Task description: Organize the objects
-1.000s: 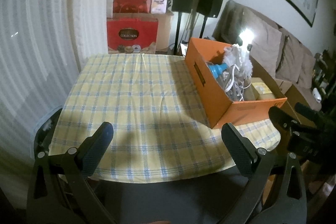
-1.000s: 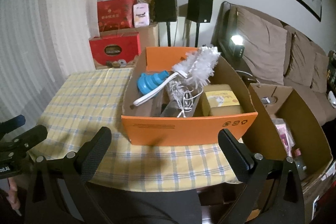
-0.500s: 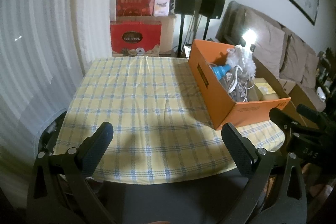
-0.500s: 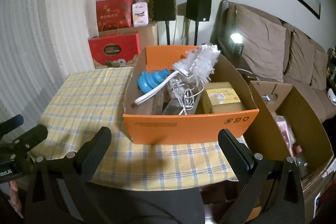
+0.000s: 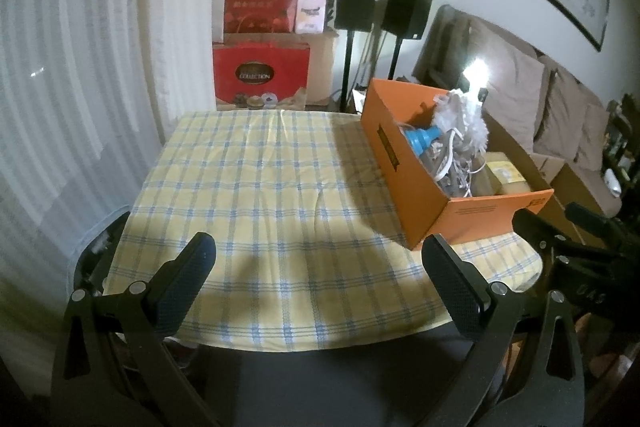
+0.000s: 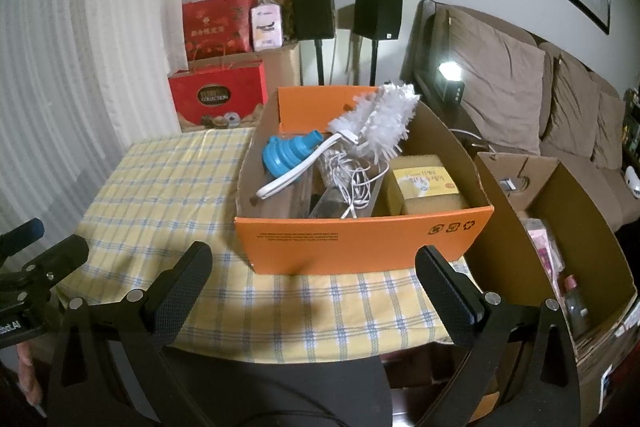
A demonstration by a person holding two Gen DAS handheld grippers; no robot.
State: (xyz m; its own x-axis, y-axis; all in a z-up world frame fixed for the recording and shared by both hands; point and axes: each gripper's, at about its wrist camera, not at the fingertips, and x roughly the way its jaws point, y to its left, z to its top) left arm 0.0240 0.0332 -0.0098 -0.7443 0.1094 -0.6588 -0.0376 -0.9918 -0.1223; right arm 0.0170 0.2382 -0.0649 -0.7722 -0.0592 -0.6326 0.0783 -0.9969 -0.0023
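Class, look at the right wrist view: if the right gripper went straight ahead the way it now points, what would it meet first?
Most likely the near wall of the orange box, which stands directly ahead of the open right gripper on the checked tablecloth. Depth is hard to judge in this view.

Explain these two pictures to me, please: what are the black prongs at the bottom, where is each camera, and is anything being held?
There is no robot here. A person holds a hand tool in each hand, and each tool has two black fingers and a wide-angle camera looking forward along them. One picture comes from the left gripper, the other from the right gripper. Both stand wide open and hold nothing. Before them is a table under a yellow checked tablecloth. On it stands an open orange box holding a white duster, a blue funnel, tangled white cables and a yellow carton. Beside the table stands a brown cardboard box.
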